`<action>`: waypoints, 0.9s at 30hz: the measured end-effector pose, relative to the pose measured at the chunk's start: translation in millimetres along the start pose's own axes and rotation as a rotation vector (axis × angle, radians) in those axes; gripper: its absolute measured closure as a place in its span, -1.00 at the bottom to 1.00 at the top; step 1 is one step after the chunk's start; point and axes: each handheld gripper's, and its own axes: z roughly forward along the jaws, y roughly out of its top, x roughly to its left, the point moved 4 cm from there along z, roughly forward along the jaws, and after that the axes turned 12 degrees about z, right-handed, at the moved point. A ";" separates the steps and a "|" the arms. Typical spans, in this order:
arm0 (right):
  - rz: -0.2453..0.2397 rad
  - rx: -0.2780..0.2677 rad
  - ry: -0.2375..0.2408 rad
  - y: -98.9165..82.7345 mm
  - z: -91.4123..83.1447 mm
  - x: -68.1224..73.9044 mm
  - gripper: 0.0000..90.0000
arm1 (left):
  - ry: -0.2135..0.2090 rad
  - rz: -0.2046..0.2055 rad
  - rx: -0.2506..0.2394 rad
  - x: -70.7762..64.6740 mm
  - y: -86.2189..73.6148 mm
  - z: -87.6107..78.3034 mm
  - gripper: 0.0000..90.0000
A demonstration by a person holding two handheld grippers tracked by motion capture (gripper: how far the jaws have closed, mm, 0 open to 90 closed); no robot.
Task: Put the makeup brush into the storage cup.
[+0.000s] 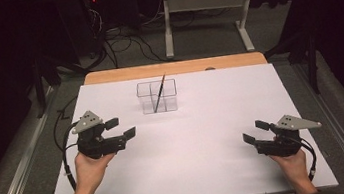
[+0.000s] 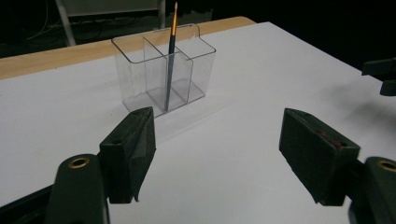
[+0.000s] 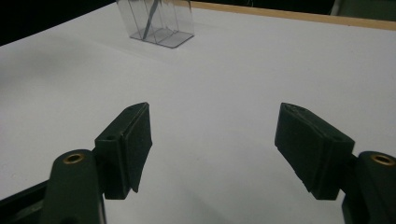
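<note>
I keep both the left hand-held gripper [image 1: 119, 127] and right hand-held gripper [image 1: 256, 132] released, empty, near me; the brush [image 1: 159, 94] leans in the far clear organizer [image 1: 157, 97], propped by its divider.

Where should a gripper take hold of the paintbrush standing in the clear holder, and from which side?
Probably the upper handle of the paintbrush, where it rises above the rim of the clear holder, coming from above. The walls shut off the lower shaft. The left gripper, jaws open, is nearer.
</note>
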 end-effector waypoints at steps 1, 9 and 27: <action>0.000 -0.001 0.000 0.1 -0.1 -0.1 -0.36 | -0.001 0.001 0.003 -0.3 -0.6 0.4 -0.39; 0.001 0.004 0.000 -0.4 0.3 0.2 -0.36 | 0.008 0.005 0.009 -3.0 -5.2 2.7 -0.38; 0.003 0.008 0.002 -0.5 0.7 0.1 -0.36 | 0.034 0.049 0.019 -13.5 -16.3 11.5 -0.35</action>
